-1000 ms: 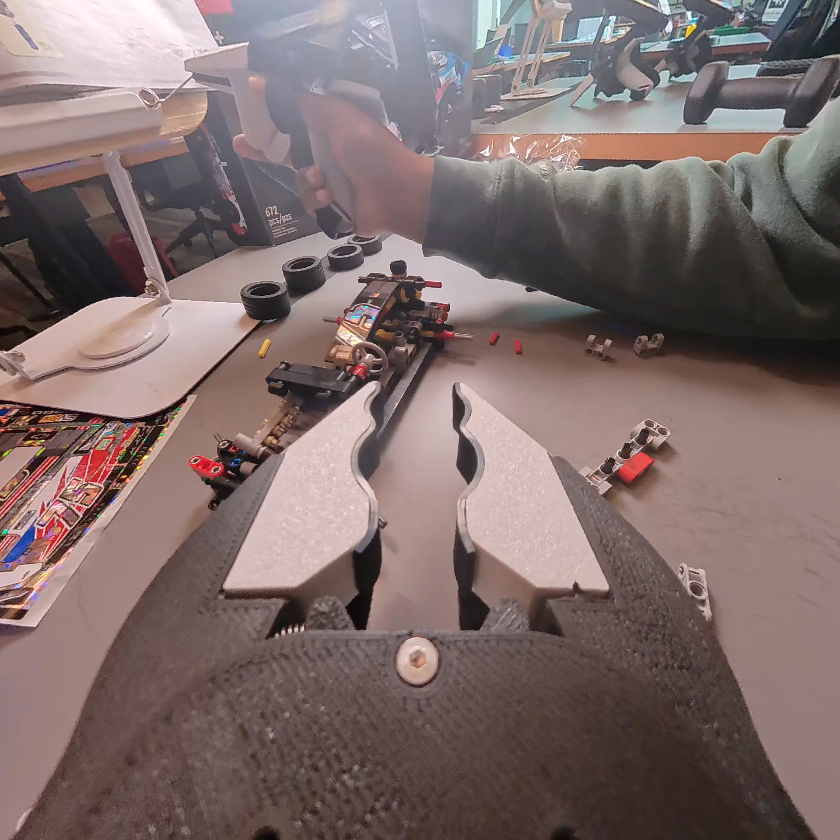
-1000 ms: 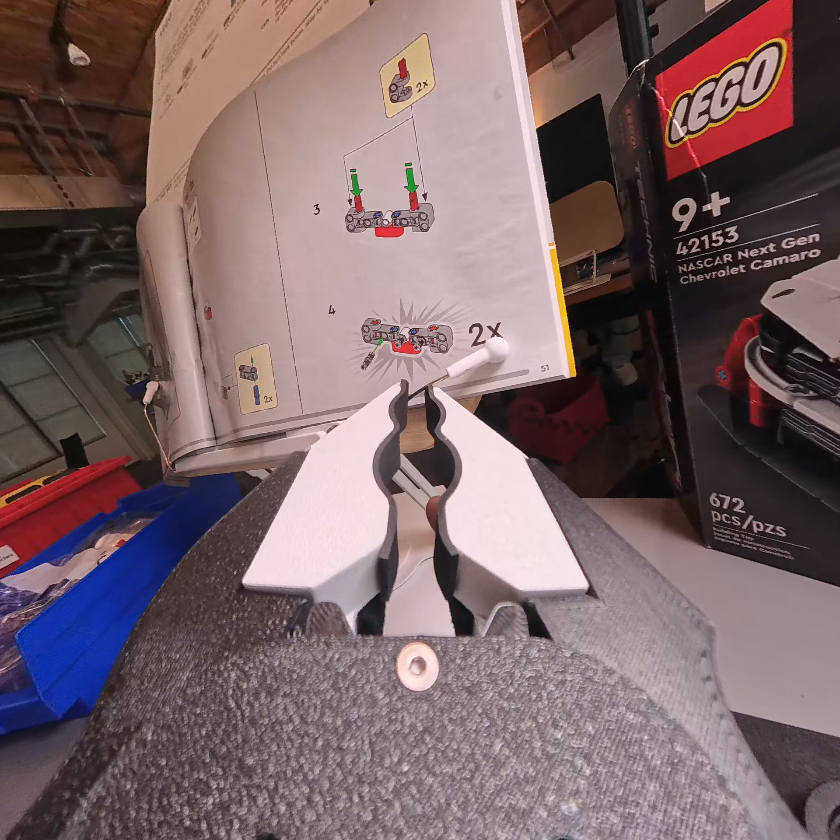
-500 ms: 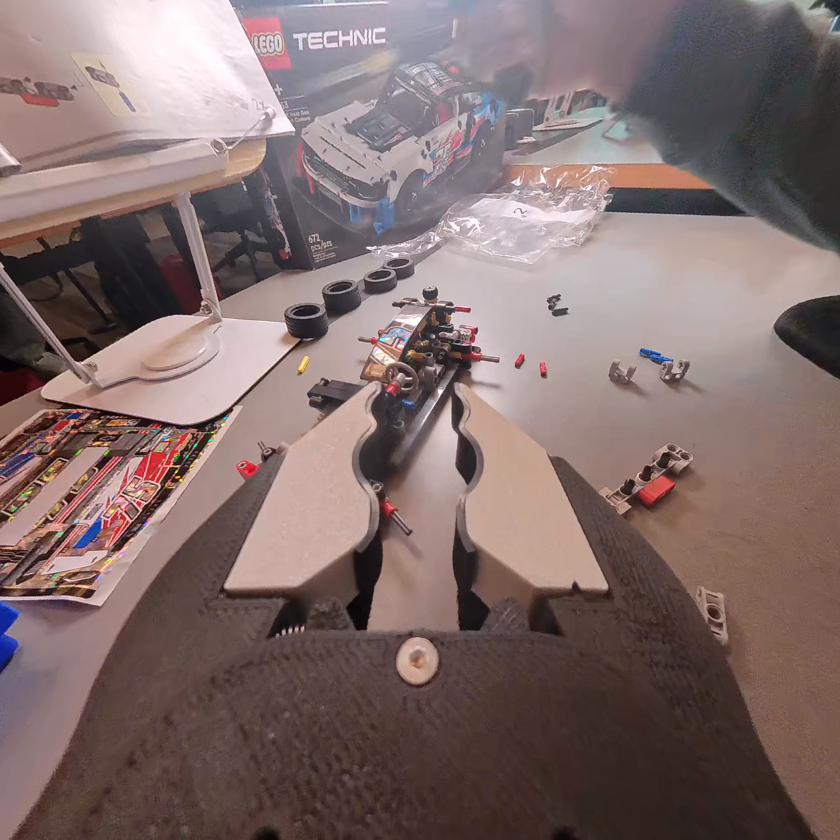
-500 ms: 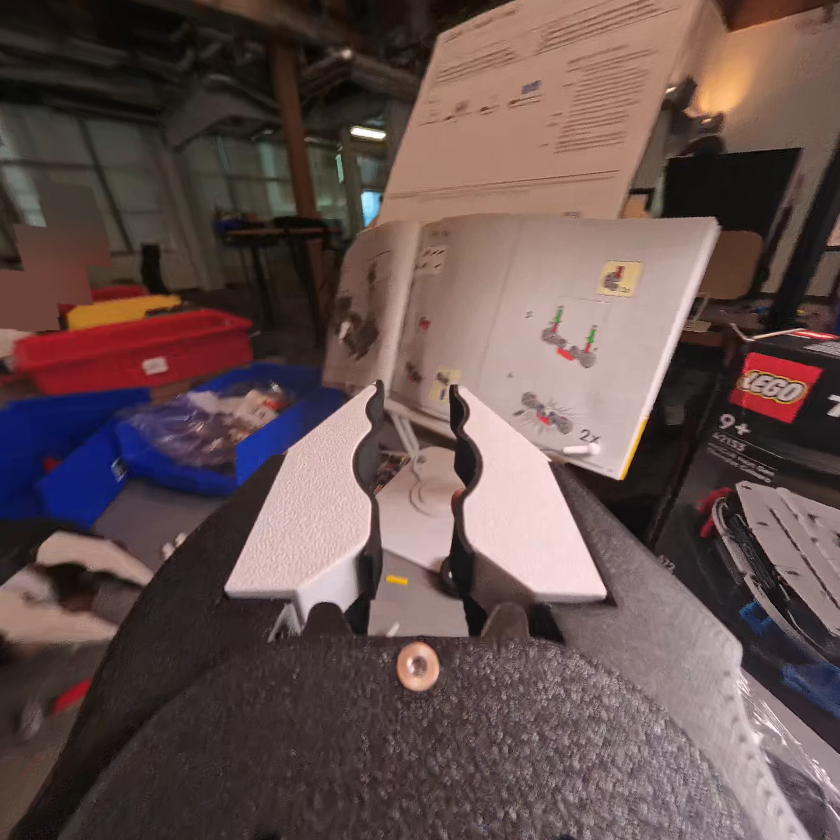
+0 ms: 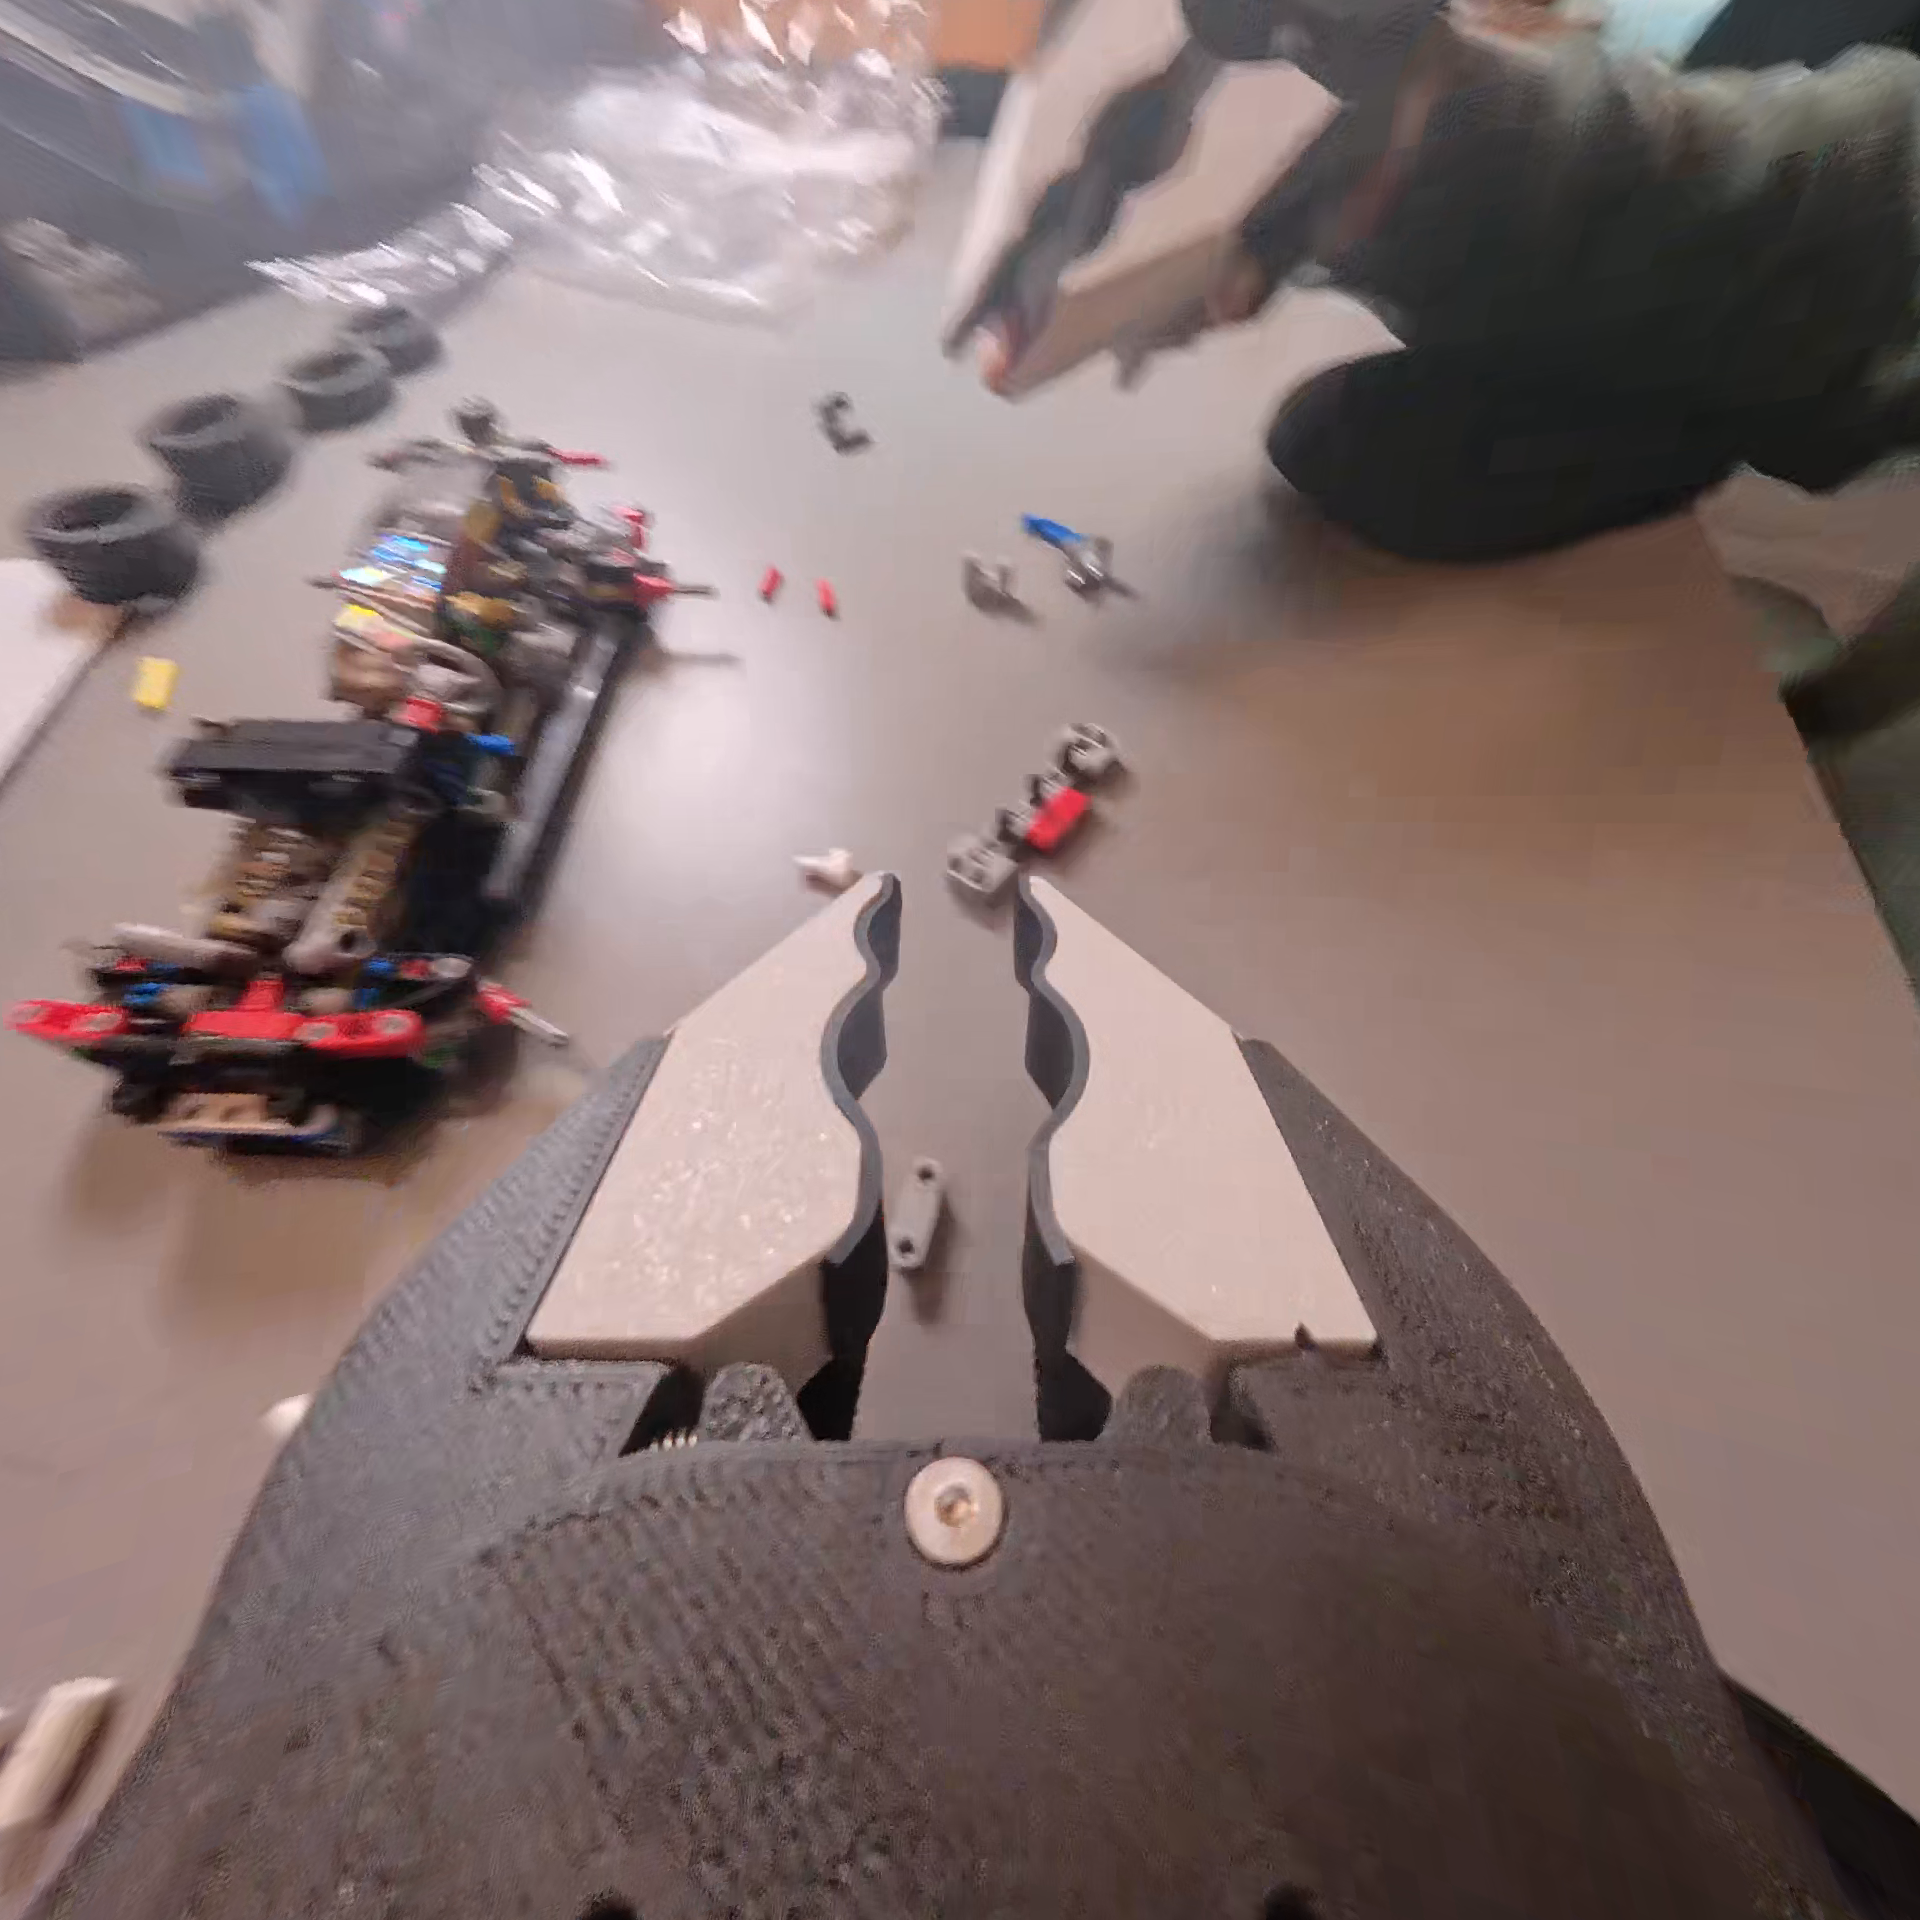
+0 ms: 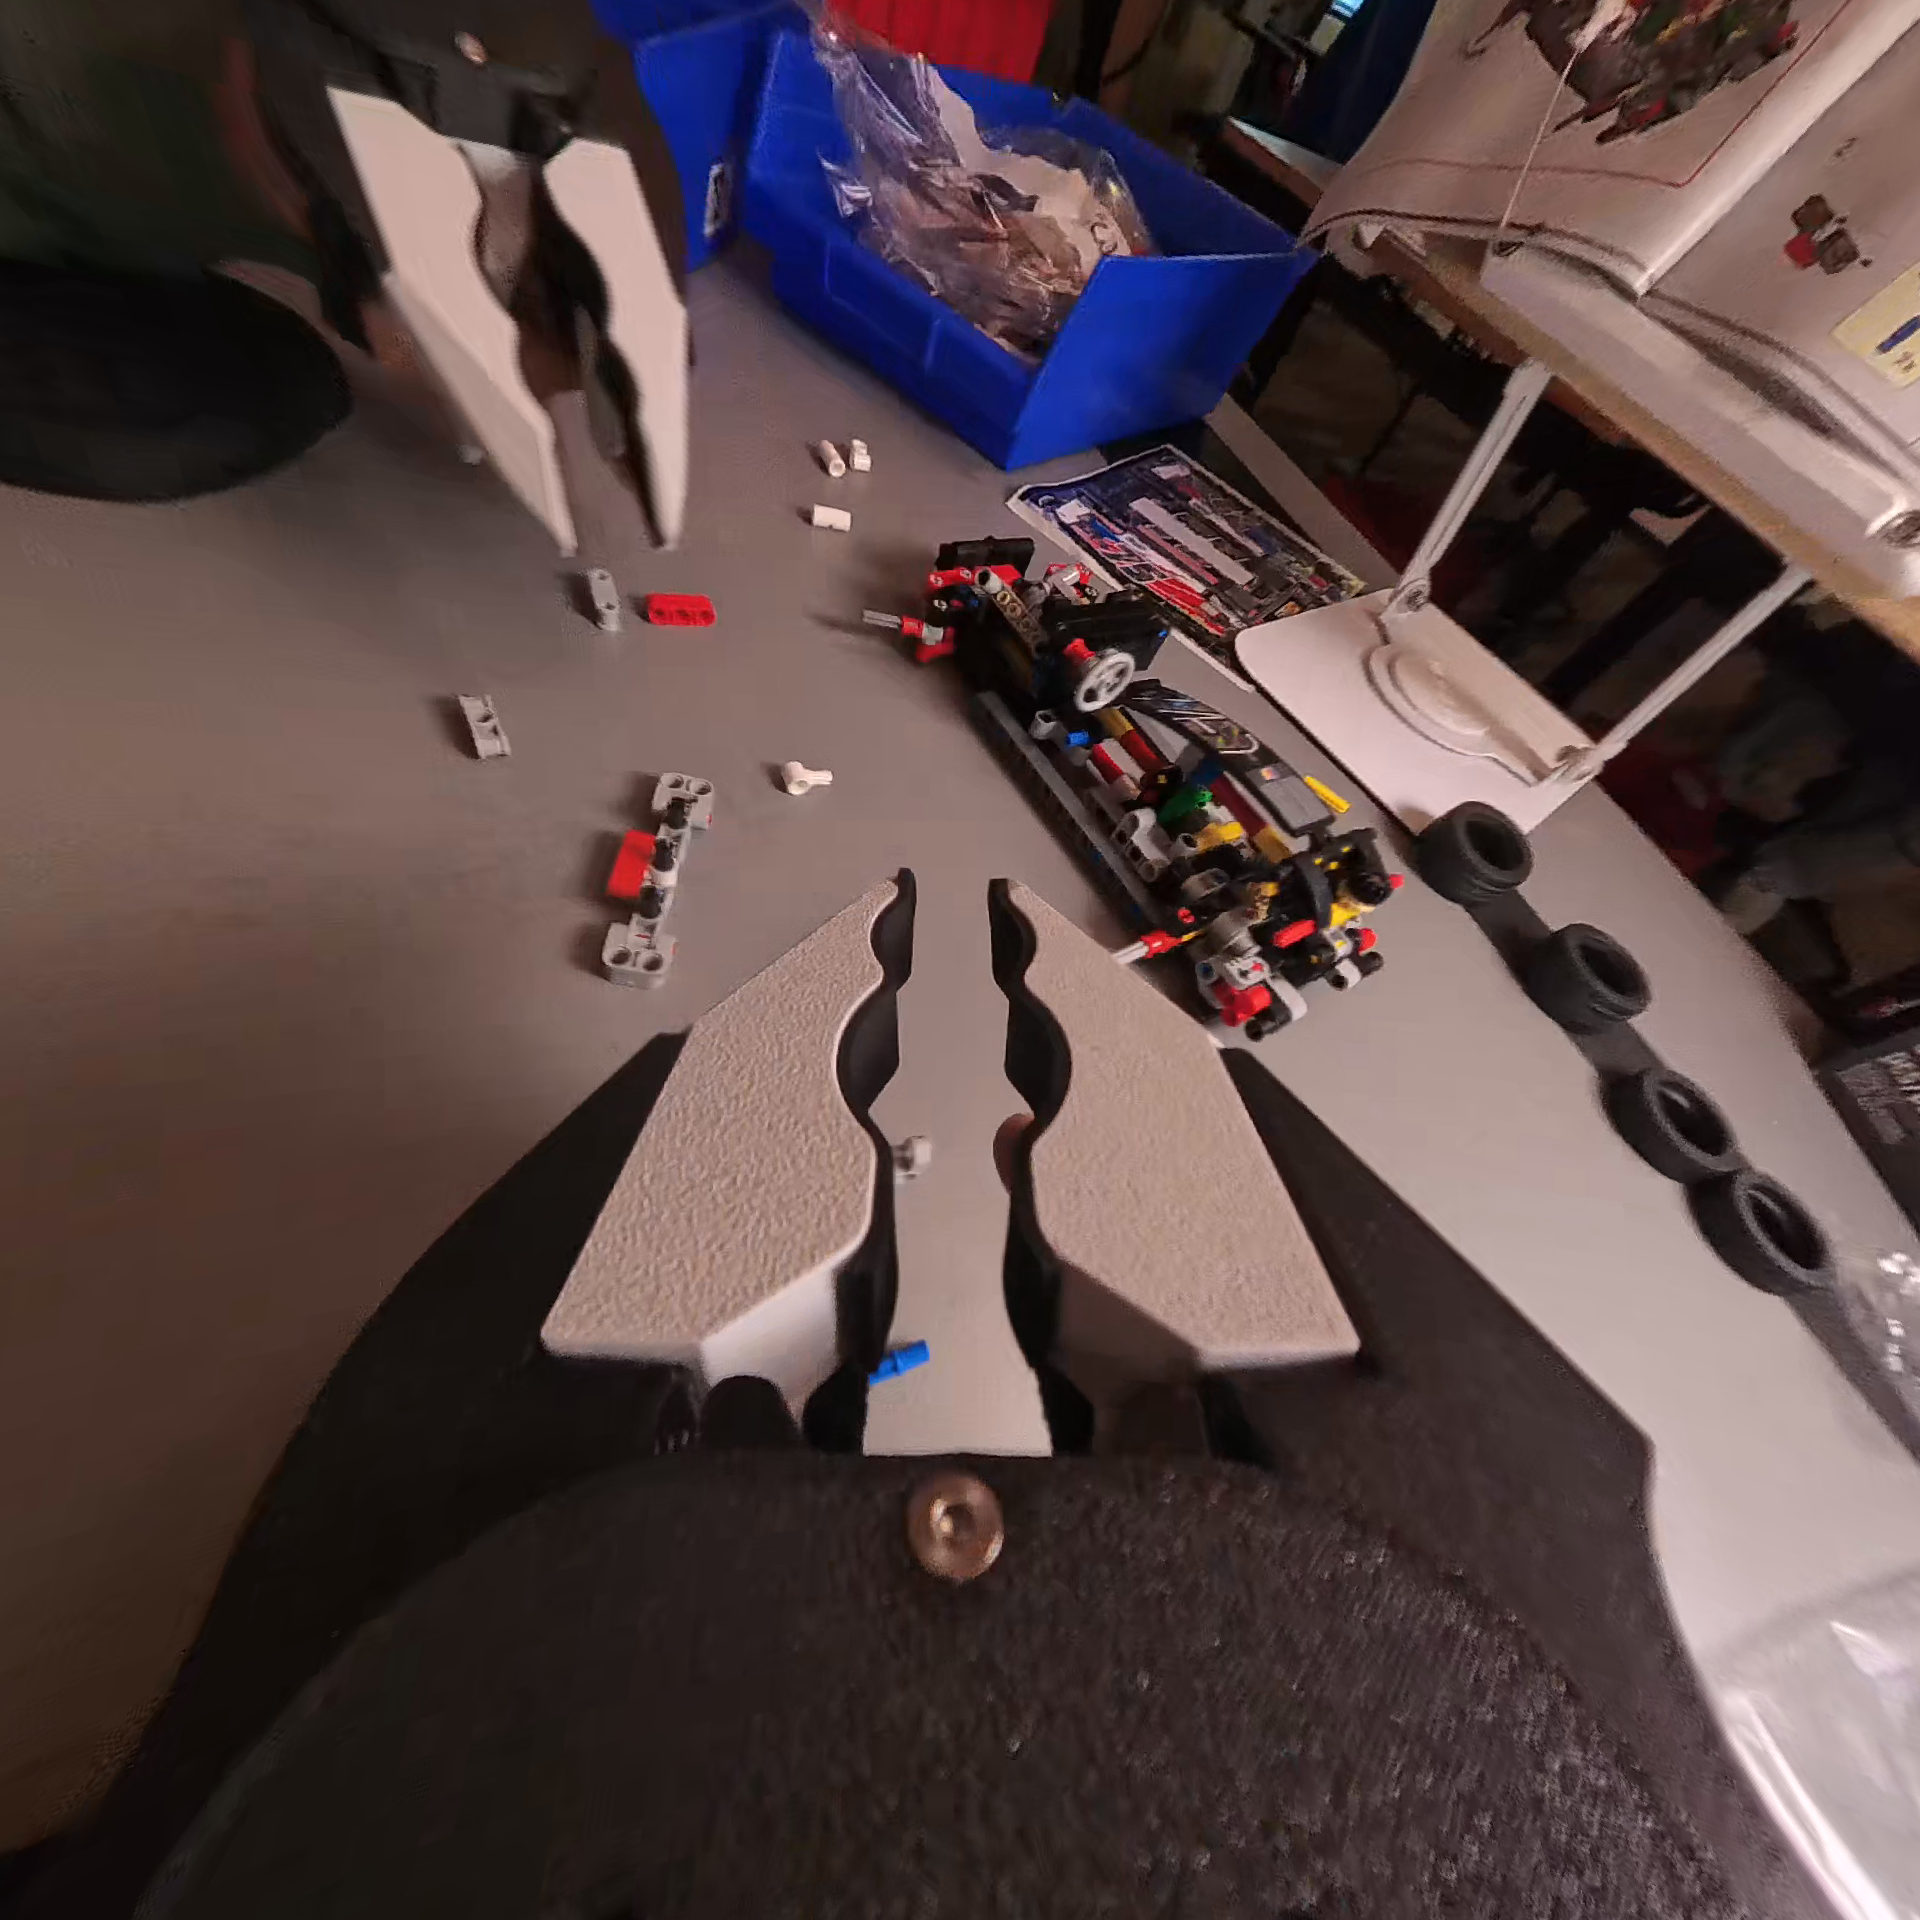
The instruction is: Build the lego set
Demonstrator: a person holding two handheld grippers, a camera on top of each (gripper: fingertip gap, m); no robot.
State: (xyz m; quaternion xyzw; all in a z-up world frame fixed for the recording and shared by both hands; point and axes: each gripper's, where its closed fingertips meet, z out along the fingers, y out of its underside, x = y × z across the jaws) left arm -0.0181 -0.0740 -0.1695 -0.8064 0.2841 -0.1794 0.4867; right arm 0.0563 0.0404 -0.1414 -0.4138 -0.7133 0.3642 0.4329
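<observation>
The part-built Lego car chassis (image 5: 395, 790) lies on the grey table (image 5: 1403, 935); it also shows in the right wrist view (image 6: 1143, 790). A grey-and-red subassembly (image 5: 1039, 816) (image 6: 649, 883) lies to its right. My left gripper (image 5: 954, 899) is open and empty, low over a small grey piece (image 5: 914, 1210) seen between its fingers. In the right wrist view the left gripper (image 6: 615, 540) hangs above that piece (image 6: 601, 597), beside a red beam (image 6: 681, 610). My right gripper (image 6: 951, 894) is open and empty above the table, between subassembly and chassis. It shows blurred in the left wrist view (image 5: 987, 358).
Several black tyres (image 6: 1590, 977) line the table's right side. A blue bin (image 6: 1122, 343) with bags, a sticker sheet (image 6: 1184, 551) and the book stand's white base (image 6: 1403, 696) sit behind the chassis. Loose pins and connectors (image 5: 987, 577) (image 6: 483, 724) are scattered about. A sleeve (image 5: 1558, 312) rests at the far right. My hands' fingertips stand some 15 cm from each other. My left gripper's tips are some 8 cm from the grey-and-red subassembly (image 5: 1039, 816). It turns up in the right wrist view (image 6: 647, 843) as well.
The right gripper swung from the instruction book down over the table and its jaws opened wider. The left gripper moved right, from the chassis to the loose pieces.
</observation>
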